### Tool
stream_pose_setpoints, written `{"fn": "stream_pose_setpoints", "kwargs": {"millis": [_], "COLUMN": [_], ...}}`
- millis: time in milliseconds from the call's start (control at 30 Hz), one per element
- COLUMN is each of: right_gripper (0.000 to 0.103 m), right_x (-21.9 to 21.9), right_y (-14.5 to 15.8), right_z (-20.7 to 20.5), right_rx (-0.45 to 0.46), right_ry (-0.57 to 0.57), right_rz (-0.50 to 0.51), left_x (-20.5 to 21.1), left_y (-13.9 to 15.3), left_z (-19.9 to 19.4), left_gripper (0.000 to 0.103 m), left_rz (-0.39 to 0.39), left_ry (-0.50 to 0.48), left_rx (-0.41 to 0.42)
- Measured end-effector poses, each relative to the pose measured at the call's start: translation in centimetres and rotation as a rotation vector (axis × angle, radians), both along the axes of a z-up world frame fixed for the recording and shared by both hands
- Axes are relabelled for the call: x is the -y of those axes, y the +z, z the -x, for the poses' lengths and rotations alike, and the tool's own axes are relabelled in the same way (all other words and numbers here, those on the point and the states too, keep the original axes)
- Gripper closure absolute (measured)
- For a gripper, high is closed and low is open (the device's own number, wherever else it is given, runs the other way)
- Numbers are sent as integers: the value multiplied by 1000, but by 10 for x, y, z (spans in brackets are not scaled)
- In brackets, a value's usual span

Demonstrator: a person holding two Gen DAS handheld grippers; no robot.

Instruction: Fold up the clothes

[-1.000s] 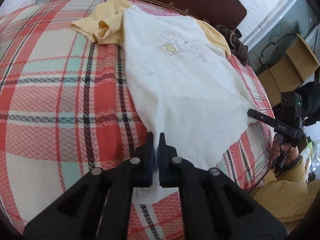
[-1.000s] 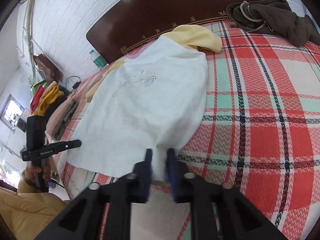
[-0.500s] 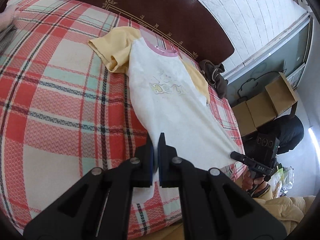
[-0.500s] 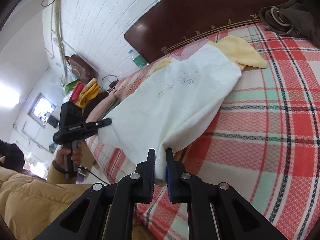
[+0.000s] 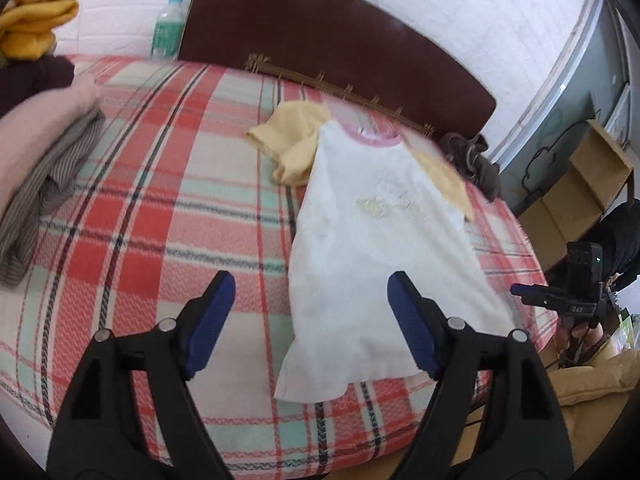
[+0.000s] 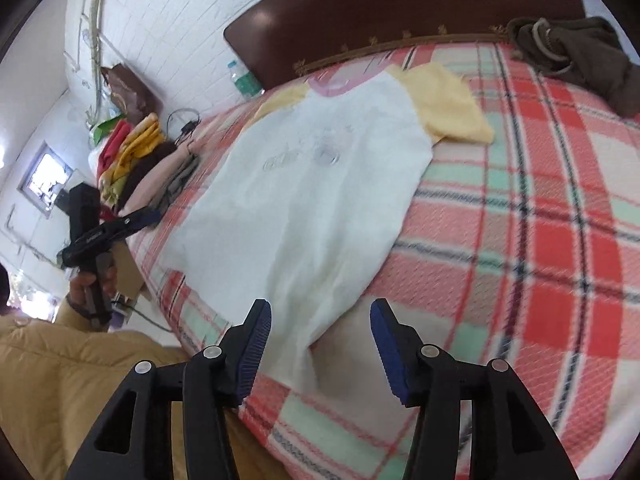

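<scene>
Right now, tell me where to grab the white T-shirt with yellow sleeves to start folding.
Probably the crumpled yellow sleeve of the white T-shirt with yellow sleeves: it is bunched up off the plaid blanket, giving an edge to pinch. Come from the shirt's outer side.

White shirt (image 5: pixel 384 248) with yellow sleeves, pink collar, faint print. Bed (image 5: pixel 160 208) cover plaid: red, mint, cream, dark lines. Dark brown headboard (image 5: pixel 320 40). Olive-brown garment (image 6: pixel 580 56) at bed's far corner. Hand-held gripper pads (image 6: pixel 252 356) blue, bodies black.
</scene>
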State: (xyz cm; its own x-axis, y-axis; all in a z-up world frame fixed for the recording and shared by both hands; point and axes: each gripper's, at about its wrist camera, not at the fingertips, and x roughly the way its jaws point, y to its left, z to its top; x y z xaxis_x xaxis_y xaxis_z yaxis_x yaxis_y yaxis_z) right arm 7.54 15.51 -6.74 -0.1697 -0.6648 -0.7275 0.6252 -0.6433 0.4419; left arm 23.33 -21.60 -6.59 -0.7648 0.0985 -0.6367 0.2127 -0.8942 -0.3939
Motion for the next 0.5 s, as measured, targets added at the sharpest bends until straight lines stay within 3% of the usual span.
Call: {"fn": "stream_pose_setpoints", "kwargs": {"millis": [100,167,400,500], "right_gripper": [39,39,39,39], "right_x": [-17,-25,-39,-28], "right_y": [19,21,-11,-23], "right_z": [30,56,142,159], "right_rx": [-62,-70,54,82], "right_ry": [-110,-173,-311,-290], "right_rz": [42,63,132,134], "left_x": [-27,-62,-195,-235], "left_y": [16,15,7,4], "left_z": [19,40,112,139], "left_gripper": [20,20,20,20], "left_rz": [52,86,100,109], "left_ry": [-132,-256,-668,-750], "left_rx": [-29,-15,17,40]}}
